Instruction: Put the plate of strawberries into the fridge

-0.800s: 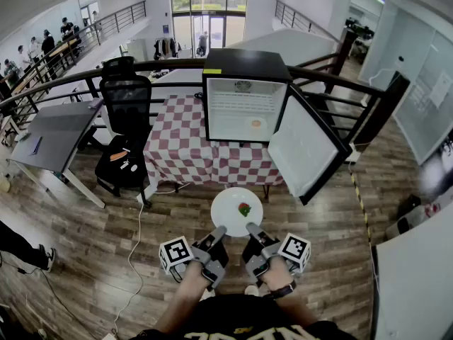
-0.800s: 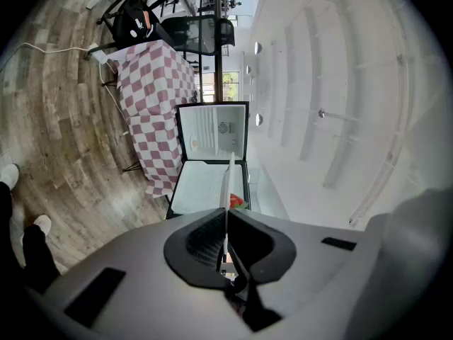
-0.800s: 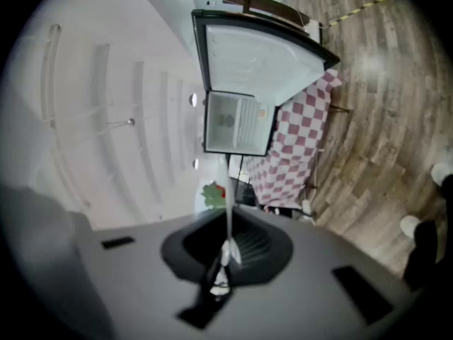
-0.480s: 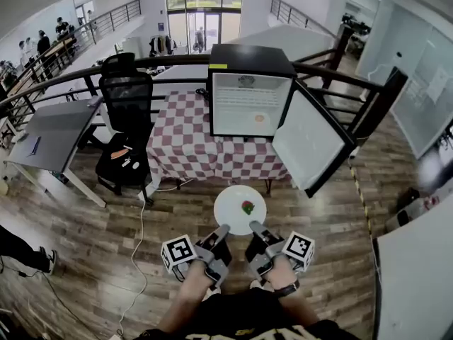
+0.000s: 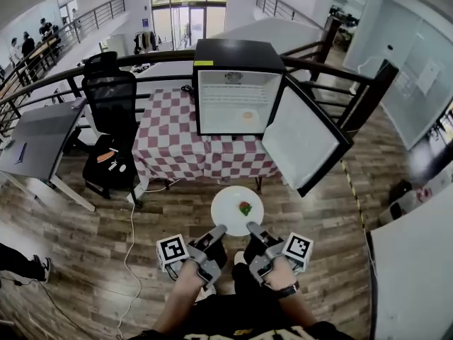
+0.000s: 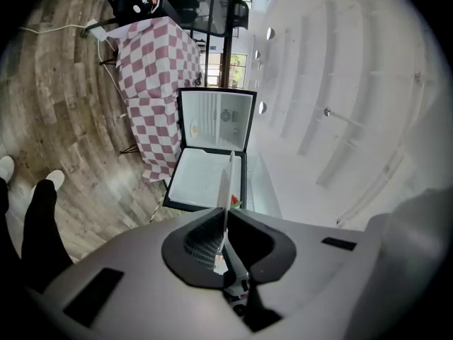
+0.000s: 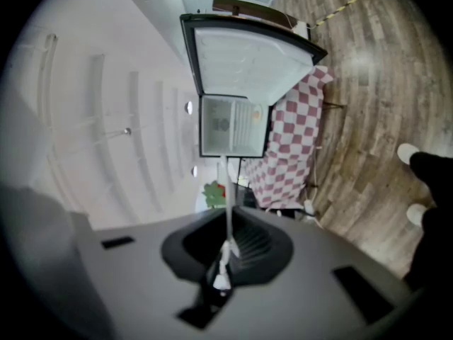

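Observation:
A white plate (image 5: 233, 214) with one red strawberry (image 5: 245, 207) hangs level above the wooden floor, held at its near rim from both sides. My left gripper (image 5: 219, 230) is shut on the rim's left part, my right gripper (image 5: 252, 227) on its right part. In the left gripper view the plate (image 6: 226, 183) shows edge-on between the jaws (image 6: 222, 245), with the strawberry (image 6: 234, 202) beside it. The right gripper view shows the same plate (image 7: 226, 190) edge-on in that gripper (image 7: 227, 245). Ahead, the small black fridge (image 5: 237, 94) stands on a checked-cloth table (image 5: 177, 147), its door (image 5: 301, 144) swung open to the right.
A black office chair (image 5: 110, 101) and a grey desk (image 5: 35, 140) stand left of the table. A dark railing (image 5: 340, 69) runs behind the fridge. A cable (image 5: 131, 239) trails over the floor at the left. A white counter (image 5: 417, 275) lies at the right.
Both grippers keep their hold on the plate. The picture has shifted, so the fridge sits a little further left, and a shoe now shows between the grippers.

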